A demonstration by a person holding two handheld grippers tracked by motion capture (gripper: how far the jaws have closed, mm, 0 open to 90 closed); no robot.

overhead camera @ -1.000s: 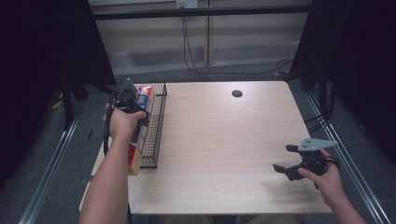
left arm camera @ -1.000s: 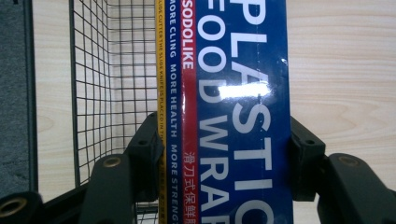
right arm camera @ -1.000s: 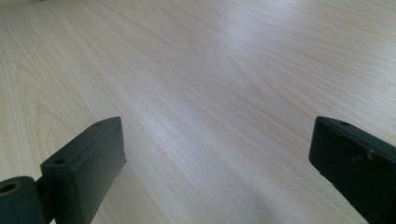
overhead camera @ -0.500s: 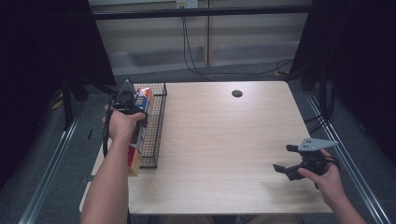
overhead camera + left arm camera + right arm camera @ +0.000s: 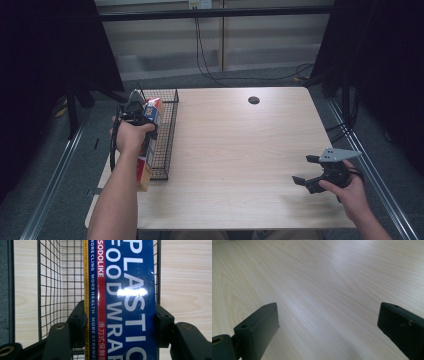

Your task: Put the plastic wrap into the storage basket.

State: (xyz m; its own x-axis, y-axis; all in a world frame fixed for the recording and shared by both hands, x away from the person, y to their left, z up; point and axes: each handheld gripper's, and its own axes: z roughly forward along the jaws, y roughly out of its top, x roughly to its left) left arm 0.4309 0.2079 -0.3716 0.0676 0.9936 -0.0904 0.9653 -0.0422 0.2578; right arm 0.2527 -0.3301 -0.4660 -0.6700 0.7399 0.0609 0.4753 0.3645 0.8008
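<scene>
My left tool (image 5: 120,325) is pinching a long blue box of plastic food wrap (image 5: 125,297), one black jaw pressed against each long side of it. In the left gripper view the box runs straight up the middle, with a white glare spot across its big white letters, a red stripe and a thin yellow edge along its left side. Beneath and around it I see the black wire basket (image 5: 50,290); the box lies over the basket's right half, and pale bench wood shows through the mesh and on both sides of it.

From the high view, my left hand (image 5: 131,136) holds that tool (image 5: 136,107) at the bench's left edge, over the far end of the wire basket (image 5: 167,132), which sits lengthwise along that edge. The box (image 5: 144,167) reaches from the tool back toward me, its near end ending beside the basket's near left corner.

My right tool (image 5: 307,172) is well apart, low over the near right part of the bench (image 5: 240,150), with my right hand (image 5: 347,187) behind it. Its jaws stand spread wide, with bare wood (image 5: 324,290) between them and nothing held.
</scene>
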